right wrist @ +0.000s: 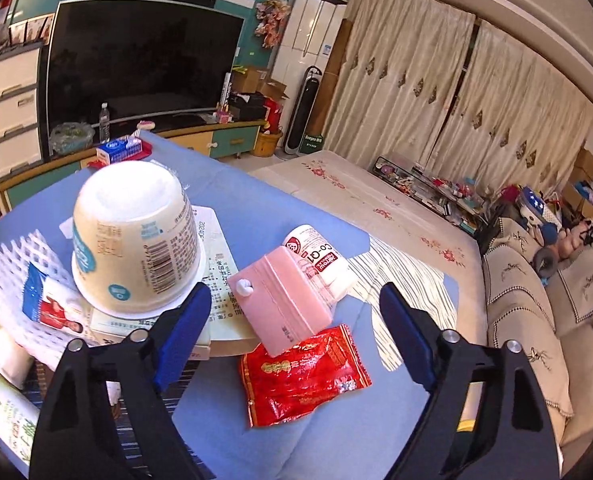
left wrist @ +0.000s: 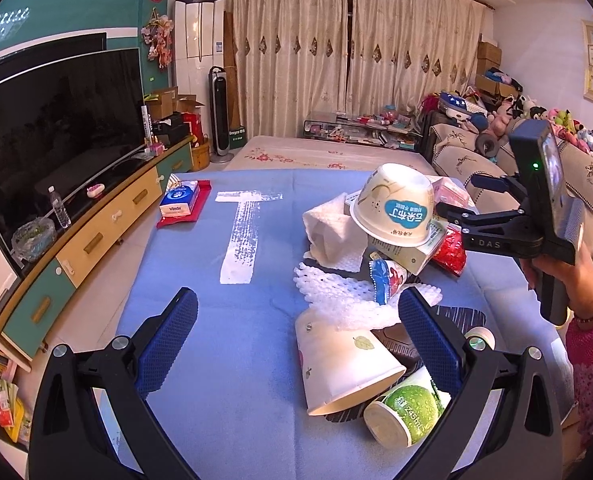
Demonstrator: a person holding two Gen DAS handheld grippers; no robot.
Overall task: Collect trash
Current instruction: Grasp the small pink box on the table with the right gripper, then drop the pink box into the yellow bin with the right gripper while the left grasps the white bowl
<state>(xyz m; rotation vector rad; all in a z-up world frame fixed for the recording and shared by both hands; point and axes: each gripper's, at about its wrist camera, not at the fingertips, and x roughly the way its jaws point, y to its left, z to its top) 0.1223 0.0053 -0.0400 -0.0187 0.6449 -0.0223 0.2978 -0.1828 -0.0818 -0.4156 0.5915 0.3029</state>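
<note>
So the trash is all heaped on the blue-cloth-covered counter [right wrist: 256, 216], toward its right side, and the right gripper [right wrist: 296, 312] looks lined up for the first grab. Its blue-padded fingers [right wrist: 184, 328] stand apart with nothing pressed between them. Closest in that gap is the crinkly red foil snack packet [right wrist: 304, 376] lying flat, and just past it a pink carton with a white screw cap [right wrist: 284, 308] whose near end rests on the packet's far edge.

My take: go for the pink carton, it's rigid and gives the pads two flat faces. The foil one is thin and flat on the cloth, so you'd have to scrape under it. Come in low, straddle the carton across its narrow side, and watch the left finger, because it's right by the upturned cream plastic pudding tub [right wrist: 136, 236] perched on a box. Bump that and the stack goes.

Right one tilts downward at the pile, held by a hand [left wrist: 556, 276] in a pink floral sleeve. The left gripper [left wrist: 296, 340] also angles down, fingers spread wide and empty, with a tipped white paper cup [left wrist: 344, 364] and a green-apple drink can [left wrist: 408, 412] lying just inside its right finger.
</note>
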